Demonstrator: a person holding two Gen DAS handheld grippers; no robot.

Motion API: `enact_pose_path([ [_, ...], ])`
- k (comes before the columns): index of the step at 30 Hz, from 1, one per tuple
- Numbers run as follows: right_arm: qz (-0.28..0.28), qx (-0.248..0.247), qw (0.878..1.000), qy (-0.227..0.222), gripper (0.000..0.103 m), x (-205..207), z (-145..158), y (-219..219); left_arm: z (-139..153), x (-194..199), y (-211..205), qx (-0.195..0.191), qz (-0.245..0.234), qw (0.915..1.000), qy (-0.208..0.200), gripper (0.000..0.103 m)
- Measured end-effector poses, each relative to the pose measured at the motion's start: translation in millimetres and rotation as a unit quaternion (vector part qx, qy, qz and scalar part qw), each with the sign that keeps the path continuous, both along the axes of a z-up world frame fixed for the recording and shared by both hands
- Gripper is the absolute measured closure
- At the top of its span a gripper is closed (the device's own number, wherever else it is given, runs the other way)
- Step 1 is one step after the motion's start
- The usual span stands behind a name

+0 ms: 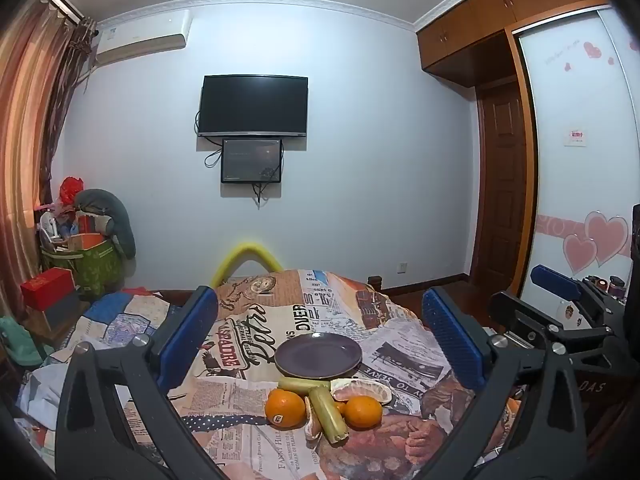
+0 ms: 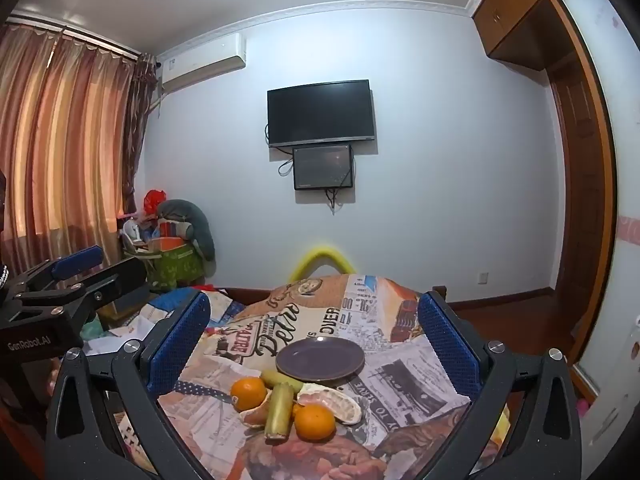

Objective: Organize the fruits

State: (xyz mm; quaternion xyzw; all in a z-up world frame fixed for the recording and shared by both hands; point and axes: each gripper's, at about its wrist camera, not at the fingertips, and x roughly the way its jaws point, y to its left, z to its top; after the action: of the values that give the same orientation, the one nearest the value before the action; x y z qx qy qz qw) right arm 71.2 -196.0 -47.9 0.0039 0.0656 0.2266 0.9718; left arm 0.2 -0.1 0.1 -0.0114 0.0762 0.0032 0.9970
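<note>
Left wrist view: left gripper (image 1: 320, 340), level above the bed, jaws spread wide, nothing between them. Landmark: purple plate (image 1: 318, 355), bare, on the newspaper-print bedspread (image 1: 260, 320). Just in front of the plate: two green sugarcane pieces, one (image 1: 298, 385) touching its rim, the other (image 1: 329, 414) angled toward the camera; stickered orange (image 1: 285, 408) to the front left; second orange (image 1: 363, 411) to the front right; peeled citrus half (image 1: 361, 391) between plate and second orange. Right gripper (image 1: 556, 280) off to the plate's right, one blue pad showing.

Right wrist view: right gripper (image 2: 316, 332), jaws wide apart, empty. Same fruit cluster before the plate (image 2: 320, 358). Left gripper (image 2: 78, 262) to the plate's far left. Television (image 2: 321, 113) on the wall beyond.
</note>
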Motion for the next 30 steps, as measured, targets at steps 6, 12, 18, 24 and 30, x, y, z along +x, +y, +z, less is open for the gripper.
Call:
enact_pose_path([
  [6, 0.000, 0.001, 1.000, 0.003, 0.000, 0.9, -0.4, -1.1, -1.7, 1.5, -1.3, 0.001, 0.006, 1.0000, -0.004, 0.000],
  [12, 0.002, 0.003, 1.000, 0.002, 0.000, -1.2, 0.8, -1.9, -2.4, 2.1, 0.6, -0.002, -0.001, 1.0000, -0.001, 0.000],
  [18, 0.000, 0.005, 1.000, 0.003, 0.000, -1.5, 1.8, -0.8, 0.3, 1.6, 0.9, -0.001, -0.003, 1.0000, -0.001, 0.000],
  [24, -0.001, 0.007, 1.000, 0.006, 0.000, 0.4, 0.9, -2.8, -1.4, 1.3, 1.8, -0.002, -0.003, 1.0000, -0.002, 0.000],
  [30, -0.002, 0.007, 1.000, 0.007, 0.000, 0.6, 2.3, -3.1, -1.5, 2.3, 1.1, -0.002, -0.004, 1.0000, 0.000, 0.000],
])
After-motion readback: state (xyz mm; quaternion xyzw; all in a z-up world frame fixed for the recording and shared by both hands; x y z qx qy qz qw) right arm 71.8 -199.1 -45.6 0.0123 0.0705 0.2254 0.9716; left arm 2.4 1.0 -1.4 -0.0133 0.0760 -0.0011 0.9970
